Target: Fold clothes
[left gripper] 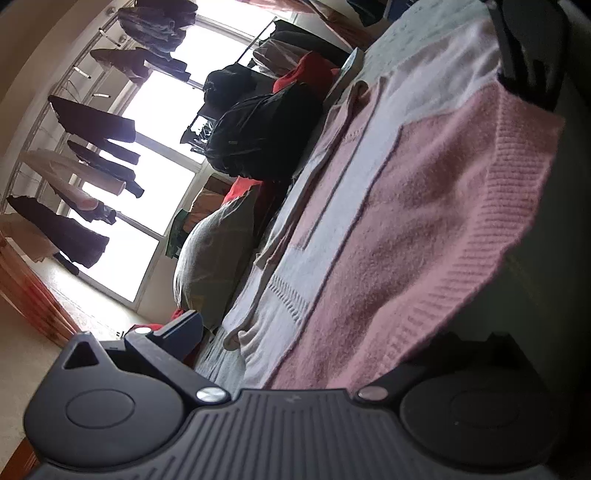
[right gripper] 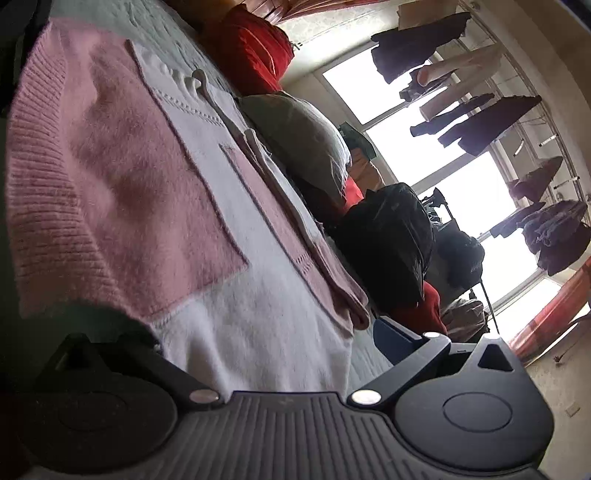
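Observation:
A pink and white knitted sweater (left gripper: 424, 206) lies spread on the pale quilted bed (left gripper: 417, 33), with its ribbed pink hem nearest me. My left gripper (left gripper: 340, 332) is open, its jaws wide apart across the hem: one finger (left gripper: 184, 328) is in the clear and the other is dark under the knit. At the hem's far corner is my right gripper (left gripper: 528, 66). In the right wrist view, that right gripper (right gripper: 232, 336) is also open astride the sweater (right gripper: 129, 177), one blue finger (right gripper: 395, 332) beside the white part.
A grey pillow (left gripper: 214, 251), a black bag (left gripper: 266, 136) and a red cushion (right gripper: 251, 44) lie along the far side of the bed. Beyond them are bright windows (left gripper: 162, 110) and dark clothes on a rail (left gripper: 92, 122).

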Demonstrator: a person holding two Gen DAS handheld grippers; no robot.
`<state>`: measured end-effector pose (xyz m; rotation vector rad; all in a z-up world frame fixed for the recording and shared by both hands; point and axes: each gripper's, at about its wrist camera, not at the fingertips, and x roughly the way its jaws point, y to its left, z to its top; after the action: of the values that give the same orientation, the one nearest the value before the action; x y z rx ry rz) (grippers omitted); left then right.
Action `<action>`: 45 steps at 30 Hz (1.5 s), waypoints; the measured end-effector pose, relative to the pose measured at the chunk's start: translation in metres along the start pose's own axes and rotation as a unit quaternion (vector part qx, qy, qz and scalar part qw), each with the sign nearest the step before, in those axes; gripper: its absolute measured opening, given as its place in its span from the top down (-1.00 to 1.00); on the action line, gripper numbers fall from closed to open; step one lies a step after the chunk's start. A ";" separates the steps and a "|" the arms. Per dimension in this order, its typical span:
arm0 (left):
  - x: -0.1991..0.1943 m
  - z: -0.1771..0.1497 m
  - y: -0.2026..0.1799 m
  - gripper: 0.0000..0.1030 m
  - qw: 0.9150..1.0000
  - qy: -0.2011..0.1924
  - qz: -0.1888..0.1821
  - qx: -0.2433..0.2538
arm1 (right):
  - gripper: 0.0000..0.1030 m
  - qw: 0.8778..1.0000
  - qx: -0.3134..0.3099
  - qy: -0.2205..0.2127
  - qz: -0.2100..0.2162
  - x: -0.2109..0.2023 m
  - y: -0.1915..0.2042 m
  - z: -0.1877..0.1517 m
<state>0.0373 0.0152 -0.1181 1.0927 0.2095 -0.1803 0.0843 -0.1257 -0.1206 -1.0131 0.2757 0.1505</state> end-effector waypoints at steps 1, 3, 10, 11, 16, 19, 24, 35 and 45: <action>0.000 0.000 0.002 -0.99 1.000 0.000 0.003 -0.004 | -1.00 1.000 -0.001 -0.002 -0.008 0.000 -0.002 0.001; 0.001 0.001 0.007 -0.99 1.000 -0.001 0.007 -0.011 | -1.00 1.000 0.002 -0.006 -0.021 0.000 -0.007 0.003; 0.014 0.012 0.019 -0.99 0.999 -0.005 0.031 -0.016 | -1.00 0.999 -0.007 -0.015 -0.049 0.010 -0.014 0.008; 0.016 0.013 0.022 -0.99 0.999 -0.006 0.034 -0.017 | -1.00 0.998 -0.007 -0.016 -0.055 0.012 -0.015 0.010; 0.027 0.019 0.038 -0.99 0.998 -0.009 0.050 -0.024 | -1.00 0.998 0.000 -0.020 -0.067 0.024 -0.027 0.018; 0.035 0.022 0.048 -0.99 0.998 -0.009 0.053 -0.031 | -1.00 0.997 0.003 -0.021 -0.070 0.033 -0.034 0.023; 0.054 0.026 0.060 -0.99 0.998 -0.010 0.061 -0.030 | -1.00 0.997 0.006 -0.023 -0.073 0.048 -0.043 0.030; 0.115 0.035 0.086 -0.99 0.996 -0.013 0.074 -0.042 | -1.00 0.997 0.007 -0.028 -0.078 0.104 -0.072 0.053; 0.181 0.038 0.101 -0.99 0.996 -0.002 0.080 -0.045 | -1.00 0.996 0.006 -0.029 -0.082 0.166 -0.091 0.072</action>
<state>0.2401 0.0191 -0.0614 1.0152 0.1249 -0.0297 0.2766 -0.1122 -0.0599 -1.0126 0.1397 0.0301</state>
